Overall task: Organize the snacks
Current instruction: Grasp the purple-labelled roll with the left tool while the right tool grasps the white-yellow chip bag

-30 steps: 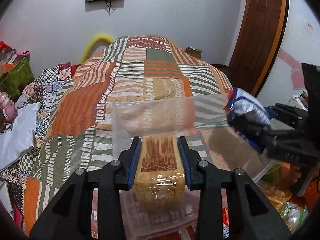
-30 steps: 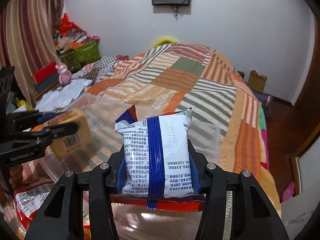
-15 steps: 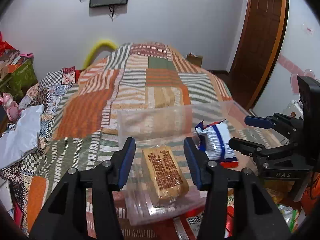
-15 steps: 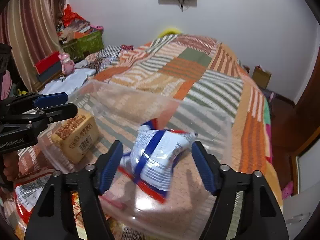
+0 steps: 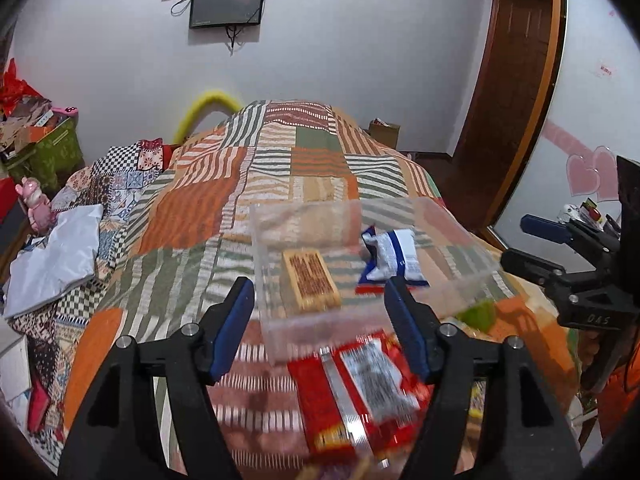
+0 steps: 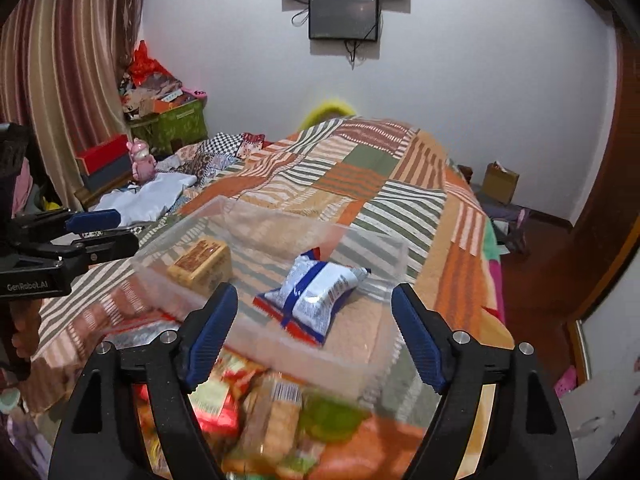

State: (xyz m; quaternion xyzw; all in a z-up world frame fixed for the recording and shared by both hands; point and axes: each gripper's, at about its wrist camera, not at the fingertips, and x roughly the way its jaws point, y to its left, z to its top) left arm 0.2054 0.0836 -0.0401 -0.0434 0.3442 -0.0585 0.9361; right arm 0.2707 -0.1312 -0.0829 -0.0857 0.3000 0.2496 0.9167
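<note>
2 snacks binned, a pile left to sort

Left wrist view: our left gripper (image 5: 320, 316), its jaws just opened, stands spread and empty; the yellow packet (image 5: 310, 285) lies in the clear bin (image 5: 280, 332). Right wrist view: our right gripper (image 6: 314, 332), likewise just opened, is spread; the blue-white bag (image 6: 316, 294) rests inside, loose snacks (image 6: 256, 412) near us remain.

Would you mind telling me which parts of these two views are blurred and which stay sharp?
Left wrist view: the red snack packet near the bottom is smeared, the biscuit block sharper. Right wrist view: the snack pile is blurred, the blue-striped packet crisp.
</note>
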